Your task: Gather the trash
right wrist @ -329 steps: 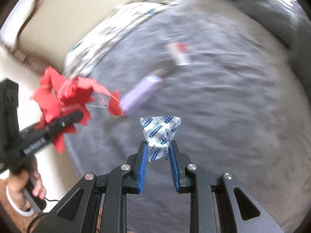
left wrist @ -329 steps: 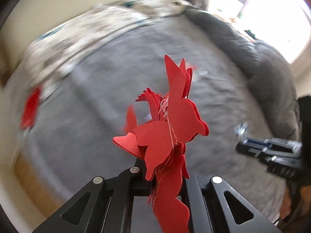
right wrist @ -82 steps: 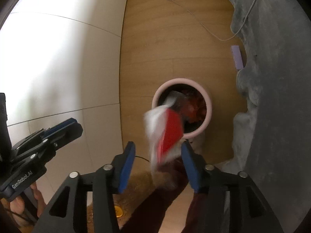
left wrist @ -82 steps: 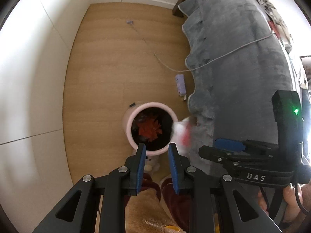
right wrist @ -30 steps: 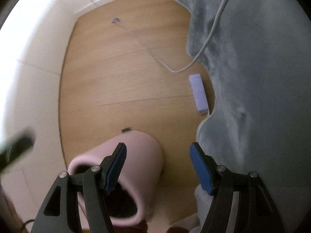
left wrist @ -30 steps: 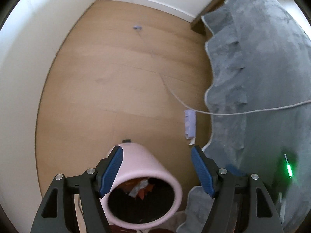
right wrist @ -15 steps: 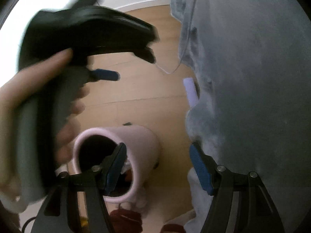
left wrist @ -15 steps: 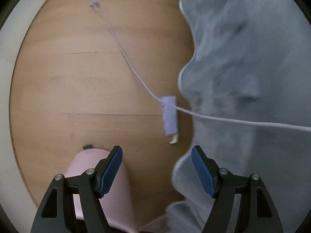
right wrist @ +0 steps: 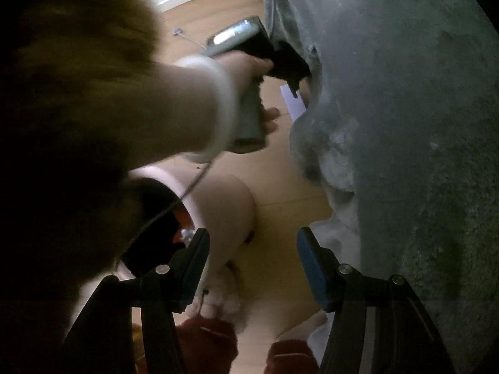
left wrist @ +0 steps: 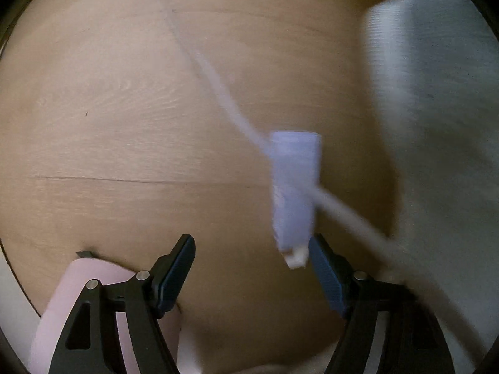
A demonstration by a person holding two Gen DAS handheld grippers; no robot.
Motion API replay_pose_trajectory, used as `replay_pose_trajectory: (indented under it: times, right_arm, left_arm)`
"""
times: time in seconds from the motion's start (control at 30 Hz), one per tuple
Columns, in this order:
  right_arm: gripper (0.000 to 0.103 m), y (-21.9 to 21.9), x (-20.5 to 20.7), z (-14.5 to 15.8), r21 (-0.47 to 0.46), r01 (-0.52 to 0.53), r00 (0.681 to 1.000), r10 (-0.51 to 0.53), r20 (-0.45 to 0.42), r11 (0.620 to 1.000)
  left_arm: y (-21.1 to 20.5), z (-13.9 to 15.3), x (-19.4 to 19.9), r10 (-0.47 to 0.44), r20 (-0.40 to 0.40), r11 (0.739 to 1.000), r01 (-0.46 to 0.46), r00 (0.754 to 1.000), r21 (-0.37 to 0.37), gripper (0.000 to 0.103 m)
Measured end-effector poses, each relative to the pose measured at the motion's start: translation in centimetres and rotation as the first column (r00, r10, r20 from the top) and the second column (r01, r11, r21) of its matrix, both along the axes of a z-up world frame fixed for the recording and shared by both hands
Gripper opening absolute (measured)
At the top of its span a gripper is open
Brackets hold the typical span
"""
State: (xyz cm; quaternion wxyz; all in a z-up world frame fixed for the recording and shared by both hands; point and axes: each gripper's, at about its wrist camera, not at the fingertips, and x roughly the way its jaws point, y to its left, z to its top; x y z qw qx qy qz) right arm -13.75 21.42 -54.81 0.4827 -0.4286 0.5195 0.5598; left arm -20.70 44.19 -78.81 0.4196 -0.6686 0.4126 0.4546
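Observation:
A flat lavender packet (left wrist: 294,187) with a pale torn end lies on the wooden floor beside the hanging grey blanket (left wrist: 436,124). A white cable (left wrist: 343,212) crosses it. My left gripper (left wrist: 249,249) hovers low over the floor, jaws wide and still opening, nothing between them; the packet's near end sits just inside the right finger. In the right wrist view a hand (right wrist: 249,71) holds that tool down by the packet (right wrist: 293,103). My right gripper (right wrist: 253,240) hangs higher with its jaws opening and nothing between them. Below it is the pink bin (right wrist: 218,202).
The pink bin (left wrist: 78,296) stands at the left gripper's lower left. A beige sleeve (right wrist: 93,109) fills the left of the right wrist view. Red slippers (right wrist: 205,342) show at the bottom. The blanket (right wrist: 405,155) drapes along the right side.
The left gripper has dropped toward the floor, so the lavender packet looks larger and nearer its right finger. In the right wrist view the hand and tool have moved away toward the packet.

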Motion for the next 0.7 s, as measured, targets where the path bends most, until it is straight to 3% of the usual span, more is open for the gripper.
replay_pose_trajectory:
  times: [0.1, 0.2, 0.3, 0.33, 0.37, 0.53, 0.6, 0.7]
  right_arm:
    - [0.057, 0.5, 0.3, 0.2, -0.004, 0.023, 0.999, -0.023, -0.032, 1.000]
    - [0.057, 0.1, 0.2, -0.1, -0.003, 0.014, 0.999, -0.014, -0.038, 1.000]
    - [0.057, 0.0, 0.4, -0.2, -0.008, 0.012, 0.999, -0.012, -0.037, 1.000]
    - [0.057, 0.0, 0.4, -0.3, -0.010, 0.009, 0.999, -0.010, -0.036, 1.000]
    - [0.057, -0.1, 0.4, -0.4, -0.015, 0.006, 0.999, -0.007, -0.036, 1.000]
    - [0.057, -0.2, 0.4, -0.5, -0.026, 0.001, 0.999, -0.002, -0.038, 1.000]
    - [0.057, -0.3, 0.4, -0.7, -0.036, -0.002, 0.999, 0.000, -0.035, 0.999]
    - [0.057, -0.2, 0.3, -0.8, -0.041, -0.002, 0.999, 0.001, -0.041, 0.999]
  left_arm:
    - [-0.2, -2.6, -1.0, 0.090, -0.019, 0.995, -0.091, 0.996, -0.033, 0.079]
    - [-0.3, -4.1, -0.2, 0.086, -0.002, 0.995, -0.086, 0.996, -0.049, 0.079]
    - [-0.1, -4.5, 0.6, 0.061, -0.047, 0.998, -0.061, 0.997, -0.013, 0.086]
    - [-0.2, -4.6, 0.4, 0.079, -0.065, 0.997, -0.079, 0.995, 0.003, 0.099]
    - [-0.2, -4.9, 0.2, 0.102, -0.084, 0.995, -0.101, 0.991, 0.010, 0.103]
    - [-0.9, -5.3, -0.5, 0.154, -0.029, 0.984, -0.151, 0.988, 0.092, 0.103]
    - [-0.9, -5.2, -0.3, 0.134, -0.048, 0.987, -0.128, 0.990, 0.101, 0.103]
    - [-0.4, -4.3, 0.6, 0.045, -0.156, 0.996, -0.032, 0.987, 0.084, 0.103]
